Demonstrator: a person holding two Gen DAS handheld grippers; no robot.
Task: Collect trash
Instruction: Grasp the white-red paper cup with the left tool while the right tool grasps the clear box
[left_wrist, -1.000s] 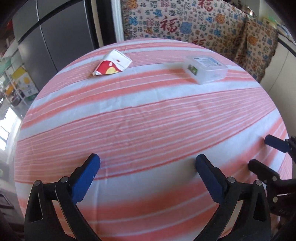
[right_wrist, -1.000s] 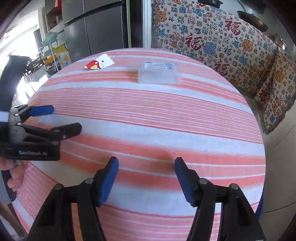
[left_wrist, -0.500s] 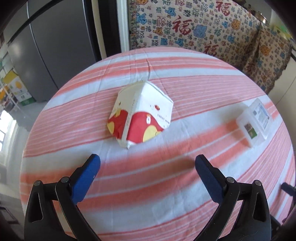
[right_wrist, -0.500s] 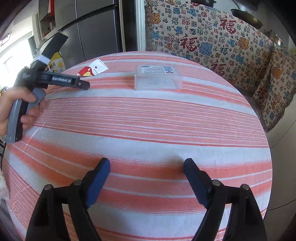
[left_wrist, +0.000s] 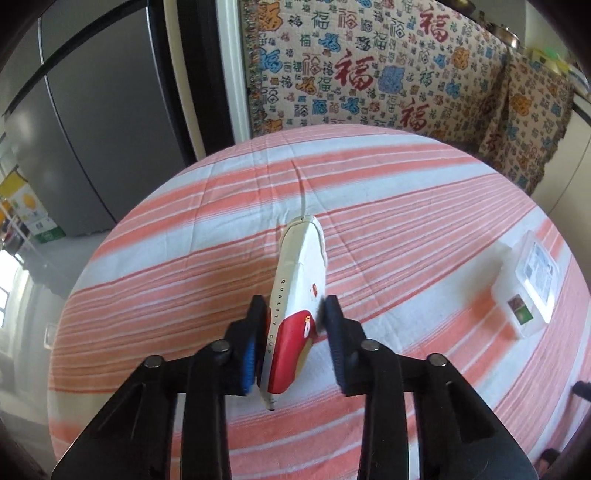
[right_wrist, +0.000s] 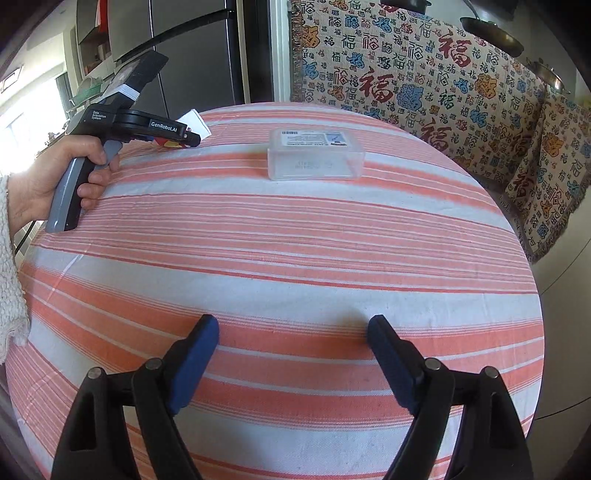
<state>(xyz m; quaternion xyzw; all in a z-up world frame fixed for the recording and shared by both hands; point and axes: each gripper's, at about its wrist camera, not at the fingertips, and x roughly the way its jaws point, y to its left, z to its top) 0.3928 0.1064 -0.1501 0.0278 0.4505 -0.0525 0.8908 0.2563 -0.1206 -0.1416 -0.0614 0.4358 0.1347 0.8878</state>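
Now closing left gripper (left_wrist: 293, 332) on flattened red-and-white paper cup (left_wrist: 295, 306), up from striped cloth; right gripper (right_wrist: 291, 354) spread, empty; clear lidded plastic box (right_wrist: 314, 158) contents unreadable.

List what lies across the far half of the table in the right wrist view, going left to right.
Person's hand → left gripper, jaws closing on the flattened paper cup → clear plastic box.
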